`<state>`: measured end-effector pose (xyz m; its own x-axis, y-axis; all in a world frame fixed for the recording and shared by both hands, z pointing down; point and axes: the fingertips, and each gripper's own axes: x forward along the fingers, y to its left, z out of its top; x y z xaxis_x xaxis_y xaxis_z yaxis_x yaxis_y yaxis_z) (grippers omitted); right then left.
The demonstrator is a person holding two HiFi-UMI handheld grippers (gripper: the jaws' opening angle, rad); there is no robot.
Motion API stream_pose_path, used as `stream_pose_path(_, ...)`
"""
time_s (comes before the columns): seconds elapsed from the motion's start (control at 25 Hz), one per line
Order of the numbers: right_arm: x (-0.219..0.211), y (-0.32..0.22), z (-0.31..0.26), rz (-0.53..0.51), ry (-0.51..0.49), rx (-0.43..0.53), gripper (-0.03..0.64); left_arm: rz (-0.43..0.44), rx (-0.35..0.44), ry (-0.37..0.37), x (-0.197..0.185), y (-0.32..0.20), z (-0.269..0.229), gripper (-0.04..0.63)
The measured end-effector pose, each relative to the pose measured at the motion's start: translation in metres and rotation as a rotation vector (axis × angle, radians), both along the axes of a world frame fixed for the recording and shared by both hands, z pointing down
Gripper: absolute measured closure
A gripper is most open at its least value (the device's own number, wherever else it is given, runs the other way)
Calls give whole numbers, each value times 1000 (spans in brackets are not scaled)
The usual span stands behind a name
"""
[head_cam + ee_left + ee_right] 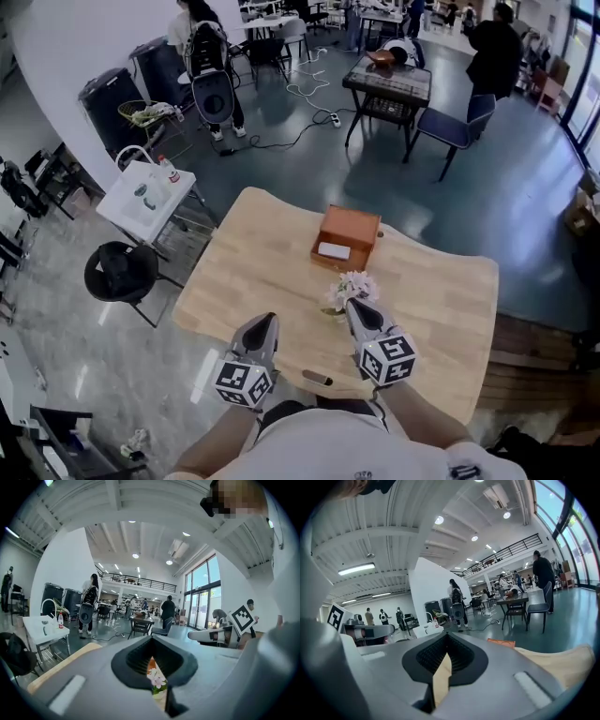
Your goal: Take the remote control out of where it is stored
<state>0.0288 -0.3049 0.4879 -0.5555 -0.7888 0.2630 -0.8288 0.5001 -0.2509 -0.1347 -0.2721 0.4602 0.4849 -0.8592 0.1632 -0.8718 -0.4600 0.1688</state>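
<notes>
White, flat remote control lying in an open orange-brown wooden box mid-table, long axis left-to-right across the head view, leading end indistinct, left gripper and right gripper well short of it, fingers pressed together, empty

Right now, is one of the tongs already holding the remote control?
No: the left tongs and right tongs are both shut on nothing, and the white remote control lies in the brown box.
</notes>
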Motion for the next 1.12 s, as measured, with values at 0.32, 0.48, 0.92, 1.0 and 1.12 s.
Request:
stream_pose_path(0.32, 9, -56, 32, 22, 23, -60, 589, 29, -64, -15, 7, -58, 27, 595)
stream_pose_path(0.48, 11, -76, 54, 42, 38, -98, 589, 72, -89, -16, 14, -88, 46, 595)
stream_pose_path(0.92, 8, -184, 129, -98, 286, -167, 589, 20, -188, -10, -25, -151, 112, 595)
stream_pose_path(1.0, 4, -212, 155, -161, 355, -194, 589, -2, -207, -3, -36, -156, 123, 595)
stream_pose_path(1.12, 0, -250, 200, -228, 460, -237, 589, -36, -237, 6, -57, -159, 142, 595)
